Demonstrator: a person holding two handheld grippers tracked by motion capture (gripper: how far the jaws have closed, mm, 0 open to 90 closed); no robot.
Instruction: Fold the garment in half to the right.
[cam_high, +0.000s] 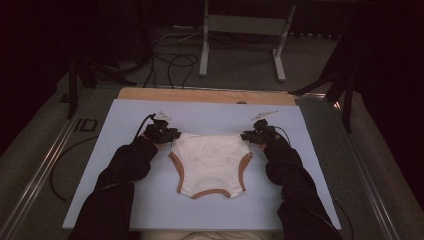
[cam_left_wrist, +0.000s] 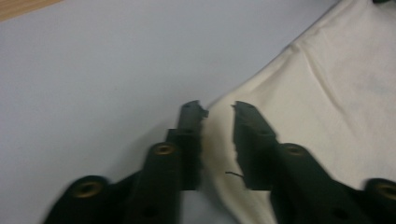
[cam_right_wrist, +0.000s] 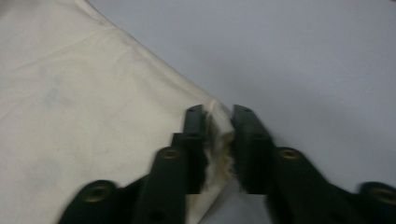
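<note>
High view: we see the cream garment (cam_high: 210, 162) lying flat at the centre of the worktop (cam_high: 125, 130), left hand-held gripper (cam_high: 167, 134) and right hand-held gripper (cam_high: 250, 136) at its upper corners.
Left gripper view: jaws spread, straddling the corner.
Right gripper view: jaws pinching the corner.
Handling: we judge it light, soft and floppy; hemmed corners are best for gripping.

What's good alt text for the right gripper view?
The right claw pinches a bunched corner of a cream garment between its two black jaws. The cloth spreads up and to the left over a pale blue-grey table surface, which is bare on the right.
</note>
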